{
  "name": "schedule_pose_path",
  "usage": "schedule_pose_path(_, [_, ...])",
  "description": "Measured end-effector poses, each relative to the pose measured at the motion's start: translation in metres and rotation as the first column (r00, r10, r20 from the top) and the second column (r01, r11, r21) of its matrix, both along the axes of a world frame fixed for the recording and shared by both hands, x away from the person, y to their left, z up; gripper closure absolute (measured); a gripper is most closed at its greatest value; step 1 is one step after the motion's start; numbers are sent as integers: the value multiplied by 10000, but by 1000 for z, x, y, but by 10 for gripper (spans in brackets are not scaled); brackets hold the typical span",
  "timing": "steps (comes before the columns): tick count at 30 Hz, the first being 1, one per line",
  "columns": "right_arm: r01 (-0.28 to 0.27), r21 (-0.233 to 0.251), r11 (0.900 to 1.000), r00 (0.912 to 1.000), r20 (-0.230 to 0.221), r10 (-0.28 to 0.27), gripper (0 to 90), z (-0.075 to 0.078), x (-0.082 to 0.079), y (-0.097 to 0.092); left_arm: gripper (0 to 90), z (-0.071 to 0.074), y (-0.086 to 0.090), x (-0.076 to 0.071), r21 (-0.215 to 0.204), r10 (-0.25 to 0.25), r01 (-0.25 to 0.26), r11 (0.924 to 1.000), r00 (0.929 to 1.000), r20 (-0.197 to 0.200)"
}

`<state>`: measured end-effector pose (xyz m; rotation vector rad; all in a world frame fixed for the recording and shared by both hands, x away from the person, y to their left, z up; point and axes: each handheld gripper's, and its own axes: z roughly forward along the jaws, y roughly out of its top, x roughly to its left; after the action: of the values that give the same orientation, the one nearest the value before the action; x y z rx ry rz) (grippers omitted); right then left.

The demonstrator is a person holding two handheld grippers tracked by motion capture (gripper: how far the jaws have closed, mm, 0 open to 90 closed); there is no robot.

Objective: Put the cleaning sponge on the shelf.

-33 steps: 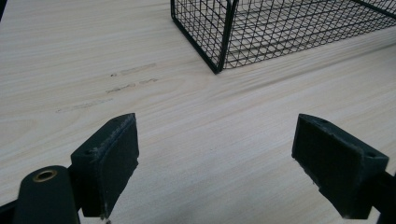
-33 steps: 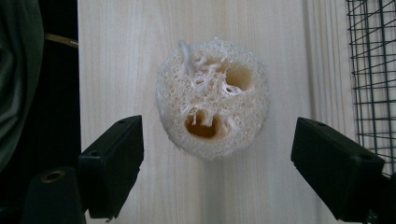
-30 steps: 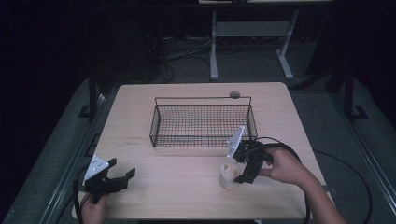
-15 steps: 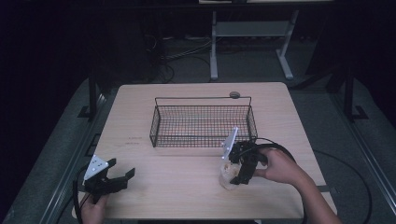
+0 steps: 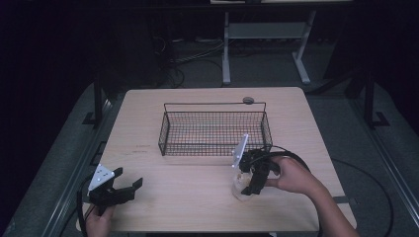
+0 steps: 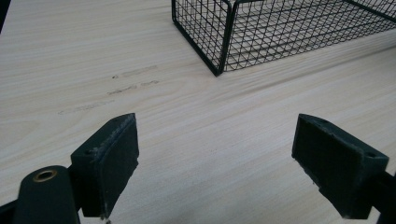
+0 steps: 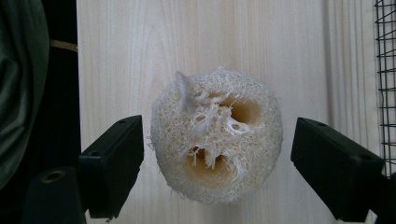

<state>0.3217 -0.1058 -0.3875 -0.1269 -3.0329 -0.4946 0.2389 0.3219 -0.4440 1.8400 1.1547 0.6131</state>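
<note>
Pale loofah [image 7: 217, 135] on the table [image 7: 140, 46], between the wide-spread jaws of the right tongs [image 7: 217, 172], untouched; left tongs [image 6: 229, 163] likewise agape.

From above, the right gripper [image 5: 250, 183] covers most of the pale fibrous loofah round [image 5: 239, 186]. The black wire basket [image 6: 280, 32] runs off the left gripper view's top edge.

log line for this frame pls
right tool: open, jaws either side of loofah, not touching | left tool: open, idle over table | wire basket: empty
</note>
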Motion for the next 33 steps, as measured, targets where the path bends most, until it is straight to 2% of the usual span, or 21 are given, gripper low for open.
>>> schedule_pose_path(20, [-59,-15,10000,9998,-215,59,281,-1,-1,1,140,1,2,-1,-22,49,-49,10000,10000,12])
schedule_pose_path(26, [8,86,10000,9995,-310,-6,282,3,0,0,140,0,2,-1,-50,42,-42,10000,10000,11])
schedule_pose_path(33, [-10,80,10000,9998,-178,11,282,13,3,3,140,1,1,-1,-50,36,-35,10000,10000,49])
